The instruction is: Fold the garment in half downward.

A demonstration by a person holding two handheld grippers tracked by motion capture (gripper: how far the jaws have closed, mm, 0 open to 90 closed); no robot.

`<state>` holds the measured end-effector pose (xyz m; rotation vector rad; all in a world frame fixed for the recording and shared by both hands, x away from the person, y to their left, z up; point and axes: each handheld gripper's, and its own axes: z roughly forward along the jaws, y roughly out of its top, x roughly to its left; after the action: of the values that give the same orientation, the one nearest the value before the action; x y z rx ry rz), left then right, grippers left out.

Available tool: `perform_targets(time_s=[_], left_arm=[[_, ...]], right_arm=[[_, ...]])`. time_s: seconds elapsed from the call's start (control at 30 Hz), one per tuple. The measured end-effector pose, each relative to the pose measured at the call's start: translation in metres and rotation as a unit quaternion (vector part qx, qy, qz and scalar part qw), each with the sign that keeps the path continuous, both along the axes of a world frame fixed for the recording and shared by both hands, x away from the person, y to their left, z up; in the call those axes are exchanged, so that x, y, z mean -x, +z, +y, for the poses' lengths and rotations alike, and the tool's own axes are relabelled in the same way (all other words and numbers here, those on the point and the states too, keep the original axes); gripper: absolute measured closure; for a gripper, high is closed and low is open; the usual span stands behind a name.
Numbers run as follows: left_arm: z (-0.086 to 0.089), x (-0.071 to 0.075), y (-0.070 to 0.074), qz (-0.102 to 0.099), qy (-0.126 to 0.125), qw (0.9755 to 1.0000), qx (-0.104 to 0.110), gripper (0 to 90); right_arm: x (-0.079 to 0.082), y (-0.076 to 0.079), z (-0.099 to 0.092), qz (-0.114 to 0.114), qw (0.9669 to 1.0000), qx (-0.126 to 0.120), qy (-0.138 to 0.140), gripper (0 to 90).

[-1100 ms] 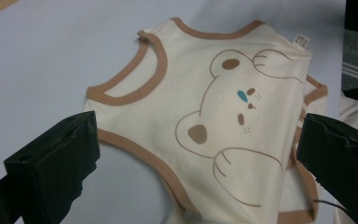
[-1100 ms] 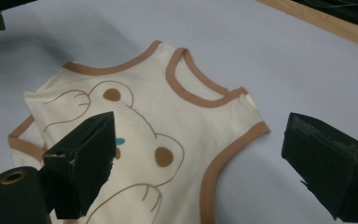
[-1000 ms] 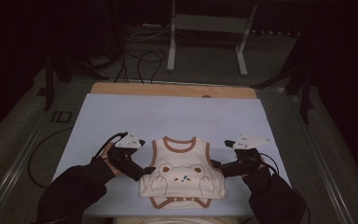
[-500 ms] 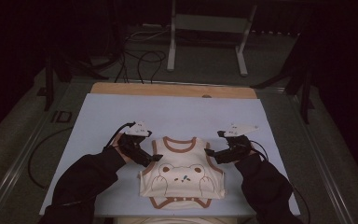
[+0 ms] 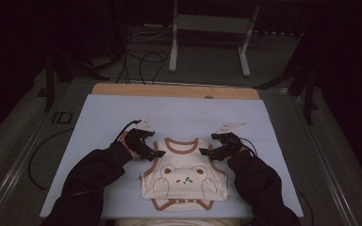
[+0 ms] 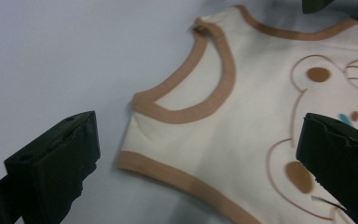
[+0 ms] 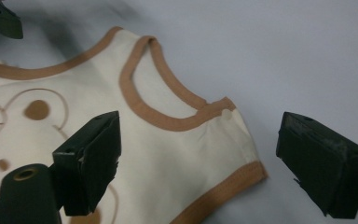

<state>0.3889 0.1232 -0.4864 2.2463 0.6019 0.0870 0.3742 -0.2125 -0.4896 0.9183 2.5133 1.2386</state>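
The desk (image 5: 99, 122) spreads out ahead of both my tools, covered by a pale blue sheet, with a strip of bare wood along its far edge. On it lies the small cream vest (image 5: 185, 178), flat and face up, trimmed in brown, with a bear drawn on its chest. It sits between my two tools, its neck opening pointing away from me and its hem toward me.

My left tool (image 5: 153, 154) is at the vest's left shoulder. In the left gripper view its jaws stand wide apart and hold nothing; the armhole and the side edge of the vest (image 6: 242, 116) lie in the gap between them, one jaw over bare sheet and the other over the bear print.

My right tool (image 5: 208, 153) is at the vest's right shoulder, mirrored. In the right gripper view its jaws are also spread wide and empty, with the right armhole and the corner of the vest (image 7: 177, 140) lying between them, one jaw over the cloth and the other over the sheet.

Whether either tool touches the cloth I cannot tell.
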Motion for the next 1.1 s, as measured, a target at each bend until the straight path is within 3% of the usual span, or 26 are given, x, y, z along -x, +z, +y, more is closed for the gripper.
perform_targets(time_s=[0.2, 0.3, 0.33, 0.37, 0.4, 0.43, 0.6, 0.63, 0.8, 0.83, 0.93, 1.0, 1.1], left_arm=[[0.000, -0.011, -0.013, 0.008, 0.012, 0.9998, -0.010, 3.2], [0.000, -0.014, -0.018, 0.009, 0.013, 0.9997, -0.019, 9.7], [0.000, -0.015, -0.021, 0.004, 0.019, 0.9995, -0.025, 9.7], [0.001, -0.017, -0.023, 0.004, 0.022, 0.9995, -0.022, 16.6], [0.001, -0.017, -0.023, 0.004, 0.022, 0.9995, -0.022, 16.9], [0.001, -0.018, -0.026, 0.003, 0.024, 0.9993, -0.027, 22.5], [0.001, -0.021, -0.030, -0.001, 0.033, 0.9987, -0.040, 37.2], [0.001, -0.023, -0.032, -0.001, 0.038, 0.9980, -0.050, 41.8], [0.001, -0.023, -0.033, -0.005, 0.041, 0.9980, -0.047, 48.1], [-0.001, -0.022, -0.033, -0.009, 0.040, 0.9980, -0.049, 51.9], [-0.003, -0.020, -0.033, -0.010, 0.035, 0.9981, -0.050, 52.6], [-0.006, -0.017, -0.033, -0.010, 0.028, 0.9982, -0.051, 57.8], [-0.007, -0.017, -0.032, -0.010, 0.024, 0.9980, -0.058, 65.7]], right_arm=[[-0.013, -0.017, 0.005, 0.012, 0.9996, 0.025, -0.004, 13.4], [-0.016, -0.020, 0.006, 0.013, 0.9994, 0.033, -0.008, 17.4], [-0.017, -0.022, 0.006, 0.012, 0.9992, 0.037, -0.009, 19.6], [-0.020, -0.026, 0.008, 0.012, 0.9984, 0.055, -0.007, 28.3], [-0.020, -0.026, 0.008, 0.012, 0.9984, 0.055, -0.007, 28.3], [-0.021, -0.030, 0.010, 0.006, 0.9968, 0.080, -0.006, 32.5], [-0.023, -0.031, 0.010, 0.006, 0.9965, 0.083, -0.008, 38.9], [-0.023, -0.031, 0.009, 0.013, 0.9967, 0.079, -0.012, 45.4], [-0.021, -0.030, 0.011, 0.013, 0.9964, 0.082, -0.012, 53.6], [-0.021, -0.030, 0.011, 0.013, 0.9965, 0.082, -0.010, 58.1], [-0.020, -0.029, 0.012, 0.014, 0.9964, 0.083, -0.010, 60.1], [-0.019, -0.028, 0.013, 0.018, 0.9963, 0.084, -0.007, 68.4], [-0.018, -0.028, 0.013, 0.020, 0.9961, 0.086, -0.004, 73.4]])
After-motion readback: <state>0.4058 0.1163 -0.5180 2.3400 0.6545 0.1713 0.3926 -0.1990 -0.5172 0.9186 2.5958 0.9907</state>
